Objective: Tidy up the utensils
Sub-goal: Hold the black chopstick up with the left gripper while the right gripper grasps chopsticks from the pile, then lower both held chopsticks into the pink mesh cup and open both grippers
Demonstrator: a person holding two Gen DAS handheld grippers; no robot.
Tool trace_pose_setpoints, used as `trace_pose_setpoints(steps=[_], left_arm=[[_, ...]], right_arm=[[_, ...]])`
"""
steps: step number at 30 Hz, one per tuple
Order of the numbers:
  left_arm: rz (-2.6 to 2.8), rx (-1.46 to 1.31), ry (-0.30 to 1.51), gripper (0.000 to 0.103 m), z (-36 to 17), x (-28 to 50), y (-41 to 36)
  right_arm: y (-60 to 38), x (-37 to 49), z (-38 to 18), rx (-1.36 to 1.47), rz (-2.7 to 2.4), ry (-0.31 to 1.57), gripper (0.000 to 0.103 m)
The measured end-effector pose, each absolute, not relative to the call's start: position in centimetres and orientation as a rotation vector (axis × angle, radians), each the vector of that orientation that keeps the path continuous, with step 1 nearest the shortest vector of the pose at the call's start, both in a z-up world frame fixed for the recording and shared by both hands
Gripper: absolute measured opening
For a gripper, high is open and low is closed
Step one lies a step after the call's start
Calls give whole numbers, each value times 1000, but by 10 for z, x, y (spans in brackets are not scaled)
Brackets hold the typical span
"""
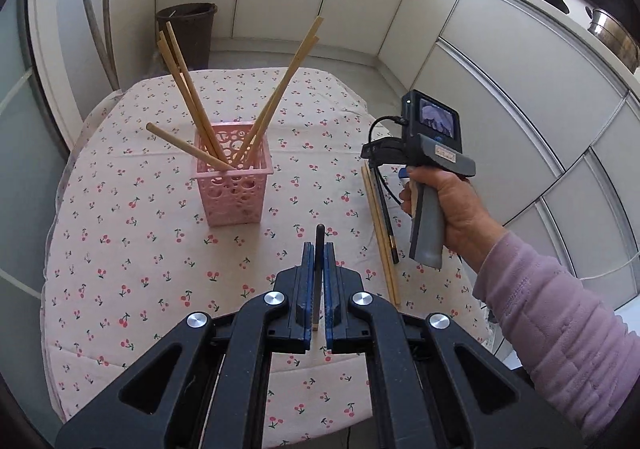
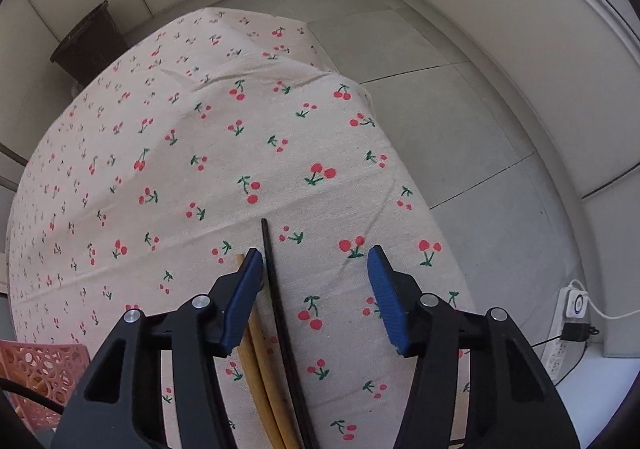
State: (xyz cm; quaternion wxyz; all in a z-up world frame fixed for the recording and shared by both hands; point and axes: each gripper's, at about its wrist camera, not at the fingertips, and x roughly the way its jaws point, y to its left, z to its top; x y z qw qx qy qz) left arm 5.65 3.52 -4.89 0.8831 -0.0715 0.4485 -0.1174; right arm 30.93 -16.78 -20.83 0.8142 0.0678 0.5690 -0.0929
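Left gripper [image 1: 319,249] is pinching a dark chopstick [image 1: 319,245] and wants steadying upright over the pink basket [image 1: 233,185] at 11 o'clock, while right gripper [image 2: 316,261], fingers spread, is straddling another black chopstick [image 2: 280,313].

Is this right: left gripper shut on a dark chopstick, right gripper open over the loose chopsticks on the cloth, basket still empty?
Not the basket. The pink basket already holds several wooden chopsticks, clear in the left wrist view. The rest stands: left gripper is shut on a dark chopstick, and right gripper is open over the loose chopsticks on the cloth.
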Motion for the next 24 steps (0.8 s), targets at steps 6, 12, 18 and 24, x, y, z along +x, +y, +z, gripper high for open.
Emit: trace_pose_setpoints(steps=[6,12,18,24], left_arm=[[-235,-150,903,4,-43,48,45],[-216,-188,860,4,-33,42,64],[-215,-218,797,4,-15,27,77],[-203,-252,749,4,2,19,86]], right_arm=[[-143,298,-202,43,-112,1175,5],[-158,270,-180,196,6,1123,5],[-174,215,-118,231,70,1018,5],[-185,153,-58,257,140,892,5]])
